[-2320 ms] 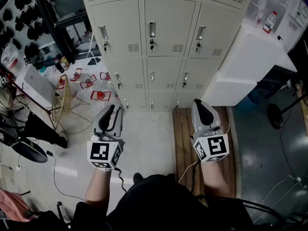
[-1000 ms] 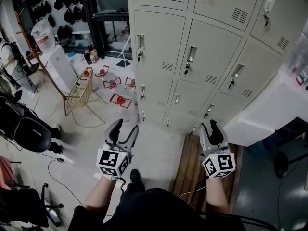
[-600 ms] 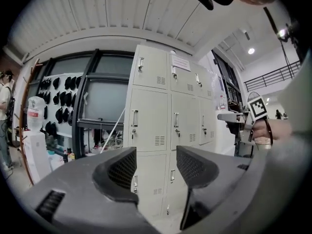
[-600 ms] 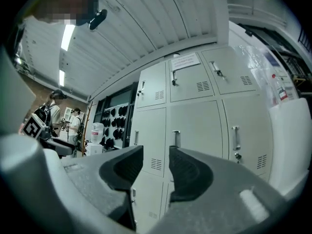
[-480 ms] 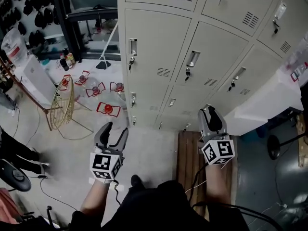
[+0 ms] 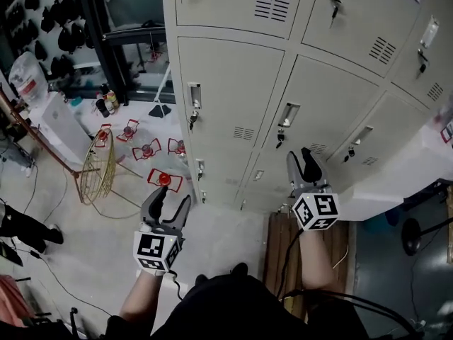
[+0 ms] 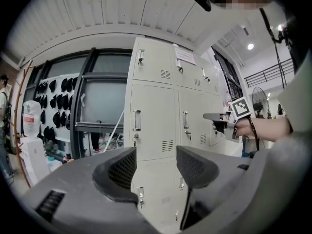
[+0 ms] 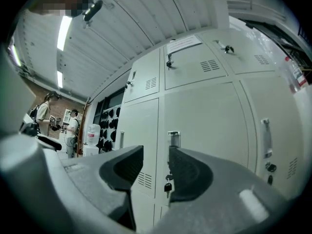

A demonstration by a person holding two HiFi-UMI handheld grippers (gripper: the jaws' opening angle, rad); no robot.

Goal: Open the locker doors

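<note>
A bank of beige lockers (image 6: 233, 83) stands in front of me, every door shut, with keys hanging under the recessed handles. My left gripper (image 6: 171, 198) is open and empty, low over the floor, short of the left-column door with its handle (image 6: 195, 94). In the left gripper view that handle (image 7: 137, 120) shows above the open left gripper (image 7: 156, 165). My right gripper (image 6: 302, 154) is raised just below the middle-column handle (image 6: 288, 113), apart from it. In the right gripper view the right gripper (image 8: 156, 164) frames the handle (image 8: 174, 138) and key (image 8: 167, 187), jaws slightly apart with nothing held.
A gold wire basket (image 6: 95, 165) and red stands (image 6: 152, 149) lie on the floor at left. A wooden pallet (image 6: 311, 243) is under my right arm. A white cabinet (image 6: 403, 179) adjoins the lockers at right. Two people (image 8: 45, 112) stand far off.
The view has closed in on the lockers and tilted up. Both grippers have risen; the right one has moved up toward the middle-column handle. All doors stay shut.
</note>
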